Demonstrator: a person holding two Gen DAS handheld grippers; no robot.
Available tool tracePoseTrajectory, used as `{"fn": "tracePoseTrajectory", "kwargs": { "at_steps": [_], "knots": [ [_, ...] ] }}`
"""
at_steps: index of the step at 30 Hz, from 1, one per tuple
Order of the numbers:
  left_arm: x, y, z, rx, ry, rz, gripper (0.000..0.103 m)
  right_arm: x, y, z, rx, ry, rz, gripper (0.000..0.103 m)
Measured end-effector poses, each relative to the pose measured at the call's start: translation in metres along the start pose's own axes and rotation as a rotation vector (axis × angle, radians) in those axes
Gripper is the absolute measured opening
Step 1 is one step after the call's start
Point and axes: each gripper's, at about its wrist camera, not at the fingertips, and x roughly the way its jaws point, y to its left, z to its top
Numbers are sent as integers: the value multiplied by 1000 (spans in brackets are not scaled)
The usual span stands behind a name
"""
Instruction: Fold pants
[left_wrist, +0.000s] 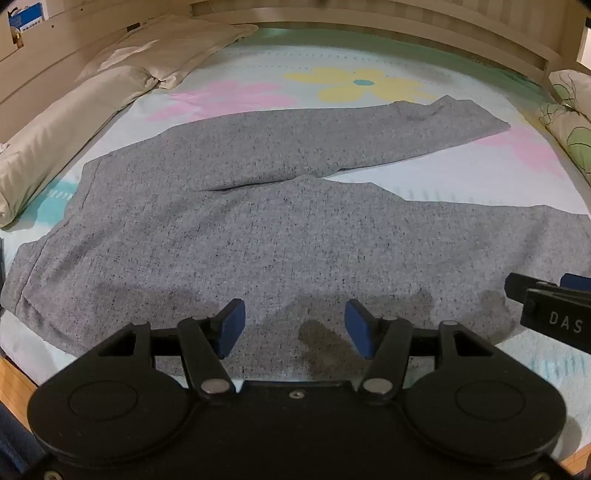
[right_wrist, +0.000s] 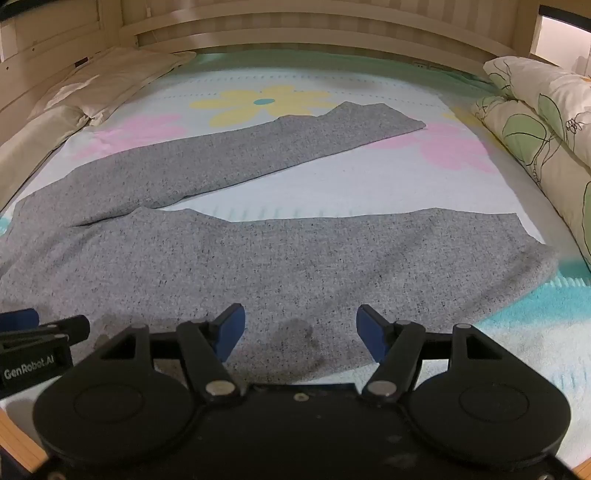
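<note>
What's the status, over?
Left tool and right tool open, empty, above near leg. Grey pants spread flat on bed, legs apart, unfolded. Nothing in the way.

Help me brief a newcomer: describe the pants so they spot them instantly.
On the flowered bed sheet, between cream pillows and a leaf-print duvet, lie the pants. They are speckled grey, spread flat, legs splayed apart: the only grey thing there.

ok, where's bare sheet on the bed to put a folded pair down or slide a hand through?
Free: the wedge of sheet between the two legs of the grey pants; the strip past the far leg toward the headboard; a narrow margin at the near edge by the right gripper. Crowded: pillows along the left, floral quilt along the right.
</note>
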Motion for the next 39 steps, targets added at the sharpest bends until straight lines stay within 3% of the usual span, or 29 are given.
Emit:
{"fn": "tracePoseTrajectory", "kwargs": {
  "at_steps": [39],
  "knots": [
    [2,2,-1,-18,27,-13,63,4,2,-2,-17,13,-9,70]
  ]
}}
